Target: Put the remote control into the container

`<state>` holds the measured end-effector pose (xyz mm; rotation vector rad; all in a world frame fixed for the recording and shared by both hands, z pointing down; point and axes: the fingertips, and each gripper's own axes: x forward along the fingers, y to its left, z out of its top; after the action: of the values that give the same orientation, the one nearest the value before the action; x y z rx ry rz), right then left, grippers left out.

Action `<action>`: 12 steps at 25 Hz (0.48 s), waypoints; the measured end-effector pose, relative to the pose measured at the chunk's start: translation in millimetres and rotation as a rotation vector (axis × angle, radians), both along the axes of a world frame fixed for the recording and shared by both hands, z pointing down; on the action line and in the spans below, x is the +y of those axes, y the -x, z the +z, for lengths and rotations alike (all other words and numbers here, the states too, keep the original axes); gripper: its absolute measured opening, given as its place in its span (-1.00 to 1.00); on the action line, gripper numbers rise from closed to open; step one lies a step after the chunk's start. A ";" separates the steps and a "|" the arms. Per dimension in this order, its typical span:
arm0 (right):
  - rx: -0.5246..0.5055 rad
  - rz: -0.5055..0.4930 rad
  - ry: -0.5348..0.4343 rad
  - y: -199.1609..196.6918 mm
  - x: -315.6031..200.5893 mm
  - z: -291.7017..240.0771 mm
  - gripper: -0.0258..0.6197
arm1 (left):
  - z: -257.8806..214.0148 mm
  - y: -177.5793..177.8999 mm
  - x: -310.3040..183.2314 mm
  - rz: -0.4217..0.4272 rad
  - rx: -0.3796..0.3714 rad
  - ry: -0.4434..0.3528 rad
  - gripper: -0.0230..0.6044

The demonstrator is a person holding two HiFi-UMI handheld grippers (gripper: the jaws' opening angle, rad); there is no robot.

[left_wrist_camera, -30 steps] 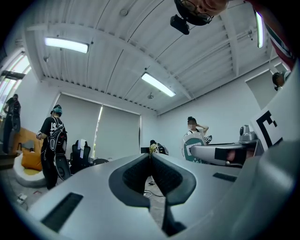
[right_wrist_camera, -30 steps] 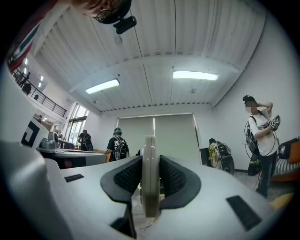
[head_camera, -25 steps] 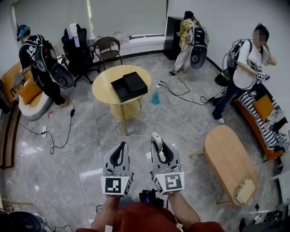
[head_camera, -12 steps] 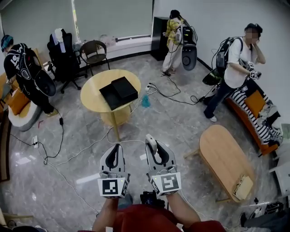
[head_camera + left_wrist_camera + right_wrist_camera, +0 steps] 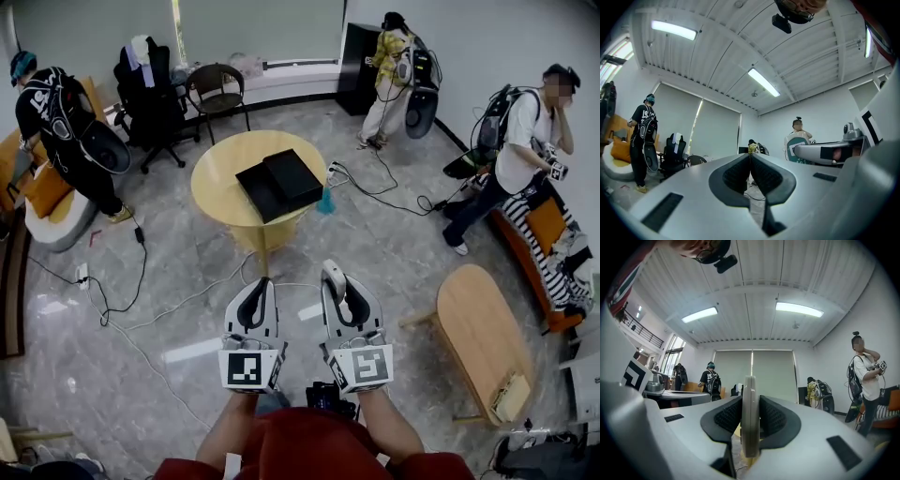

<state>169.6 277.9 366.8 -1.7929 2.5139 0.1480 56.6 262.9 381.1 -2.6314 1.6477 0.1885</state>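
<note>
In the head view my right gripper (image 5: 339, 283) is shut on a slim pale remote control (image 5: 329, 278), whose tip sticks out past the fingertips. The right gripper view shows the remote (image 5: 749, 414) standing on edge, clamped between the black pads (image 5: 727, 416). Beside it my left gripper (image 5: 259, 287) is shut with nothing in it; in the left gripper view its pads (image 5: 761, 173) meet. Both point at the round wooden table (image 5: 214, 178) ahead, well short of it. On the table lies a black open container (image 5: 267, 192) with a black lid or box (image 5: 293, 174) against it.
Cables (image 5: 131, 309) trail over the marble floor between me and the table. An oval wooden table (image 5: 478, 328) stands to the right. Three people (image 5: 56, 112) stand round the room's edges, with chairs (image 5: 216, 89) at the back and sofas on both sides.
The whole view has swung sideways and back, and the round table now looks a little nearer. Both grippers keep their pose side by side; the remote stays clamped in the right one.
</note>
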 end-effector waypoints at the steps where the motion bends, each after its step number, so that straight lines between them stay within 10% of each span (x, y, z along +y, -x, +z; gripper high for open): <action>1: -0.001 0.000 0.004 8.8 -7.9 0.0 -0.56 | -0.4 8.9 -7.7 -0.001 0.000 0.001 -0.86; 12: -0.012 -0.006 0.010 88.6 -78.1 -0.2 -0.56 | -3.4 96.8 -77.2 -0.018 -0.005 -0.005 -0.86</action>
<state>81.0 199.8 366.6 -1.7838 2.5163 0.1238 -40.2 185.7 377.8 -2.6108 1.6662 0.1851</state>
